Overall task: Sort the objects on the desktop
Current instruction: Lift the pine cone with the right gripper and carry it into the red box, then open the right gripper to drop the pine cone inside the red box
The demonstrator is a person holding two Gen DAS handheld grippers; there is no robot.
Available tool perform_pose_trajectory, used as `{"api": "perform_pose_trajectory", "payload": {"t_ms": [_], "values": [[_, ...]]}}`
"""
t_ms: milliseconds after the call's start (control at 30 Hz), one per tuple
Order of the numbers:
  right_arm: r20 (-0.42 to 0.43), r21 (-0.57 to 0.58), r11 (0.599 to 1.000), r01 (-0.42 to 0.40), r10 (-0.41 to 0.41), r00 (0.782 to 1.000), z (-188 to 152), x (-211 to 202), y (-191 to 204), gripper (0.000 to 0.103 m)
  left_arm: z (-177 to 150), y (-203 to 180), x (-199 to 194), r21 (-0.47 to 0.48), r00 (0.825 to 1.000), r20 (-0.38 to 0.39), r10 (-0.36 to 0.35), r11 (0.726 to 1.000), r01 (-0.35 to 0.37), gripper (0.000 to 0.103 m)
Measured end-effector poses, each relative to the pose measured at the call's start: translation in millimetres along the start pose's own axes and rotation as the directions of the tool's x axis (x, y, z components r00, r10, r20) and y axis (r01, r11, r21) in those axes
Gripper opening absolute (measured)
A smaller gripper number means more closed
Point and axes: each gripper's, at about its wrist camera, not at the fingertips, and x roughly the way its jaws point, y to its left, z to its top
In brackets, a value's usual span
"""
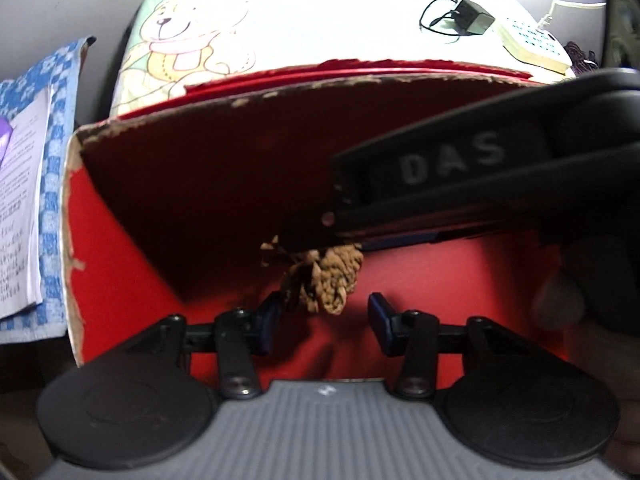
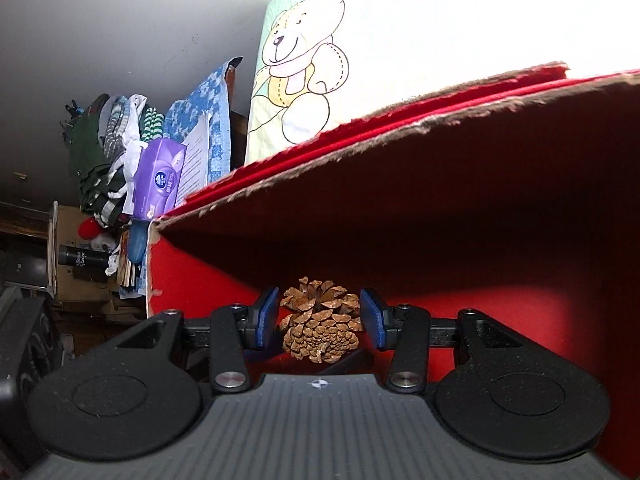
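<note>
The right gripper (image 2: 319,322) pinches a pine cone (image 2: 320,330) apparently inside the red box (image 2: 192,280); left gripper (image 1: 322,320) gapes wide.

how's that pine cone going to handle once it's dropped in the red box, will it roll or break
The pine cone, between the right tongs over the red box, looks dry with opened scales, so it is probably light. Its rounded shape may roll a little, though the jutting scales should soon stop it. Thin scale tips could chip under a hard squeeze.

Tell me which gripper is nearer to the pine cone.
Right. The right gripper has the pine cone between its fingers inside the red box. The left gripper is open, just below it.
</note>
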Motion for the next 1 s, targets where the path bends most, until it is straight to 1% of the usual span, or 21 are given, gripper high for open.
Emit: {"api": "perform_pose_trajectory", "payload": {"t_ms": [133,233,300,333,367,433,600,700,733,767,833,867,1000], "values": [[-0.026,0.020,1.000,-0.016,0.016,1.000,5.8,12.9,-4.0,0.048,-5.8,4.6,-5.4,-0.016,1.000,0.013,0.025,1.000,-0.025,0.047],[-0.040,0.044,0.998,-0.033,0.035,0.999,7.5,20.0,-7.8,0.048,-12.1,3.3,-14.9,-0.026,1.000,0.029,-0.001,1.000,0.002,0.048],[-0.047,0.057,0.997,-0.047,0.050,0.998,8.2,24.4,-9.7,0.048,-16.6,-0.1,-22.5,-0.019,0.999,0.049,-0.005,1.000,0.006,0.048],[-0.052,0.065,0.996,-0.062,0.065,0.997,8.3,26.3,-10.4,0.048,-17.7,0.6,-25.4,-0.018,0.998,0.061,-0.008,1.000,0.009,0.046],[-0.054,0.072,0.995,-0.073,0.077,0.996,9.0,28.6,-10.3,0.048,-18.7,1.4,-27.1,-0.017,0.997,0.071,0.003,1.000,-0.002,0.046],[-0.056,0.076,0.993,-0.090,0.094,0.994,8.8,31.3,-8.8,0.048,-22.7,2.8,-27.3,-0.019,0.997,0.077,-0.004,1.000,0.005,0.044],[-0.095,0.085,0.984,-0.155,0.162,0.982,9.8,36.1,-10.7,0.049,-18.4,-0.1,-21.5,-0.038,0.998,0.068,0.006,0.999,-0.004,0.044],[-0.128,0.074,0.978,-0.197,0.205,0.970,9.8,38.3,-8.9,0.054,-15.2,-1.3,-16.0,-0.043,0.998,0.060,0.015,0.999,-0.013,0.045],[-0.130,0.064,0.978,-0.199,0.206,0.970,9.1,37.8,-7.4,0.055,-14.9,-2.0,-14.7,-0.045,0.998,0.062,0.021,0.999,-0.019,0.045],[-0.116,0.051,0.981,-0.186,0.190,0.975,8.8,35.5,-6.4,0.055,-14.7,-3.5,-12.8,-0.044,0.998,0.061,0.032,0.999,-0.029,0.046],[-0.094,0.047,0.981,-0.187,0.191,0.977,9.0,31.7,-7.0,0.055,-13.4,-4.5,-8.8,-0.052,0.999,0.037,0.034,0.998,-0.032,0.045],[-0.094,0.051,0.980,-0.194,0.198,0.976,8.9,31.3,-7.6,0.054,-13.0,-4.6,-8.2,-0.055,0.999,0.032,0.032,0.998,-0.030,0.046],[-0.109,0.050,0.983,-0.176,0.181,0.978,7.4,33.2,-8.5,0.051,-13.0,-8.7,-6.9,-0.051,0.998,0.024,0.052,0.997,-0.051,0.049]]}}
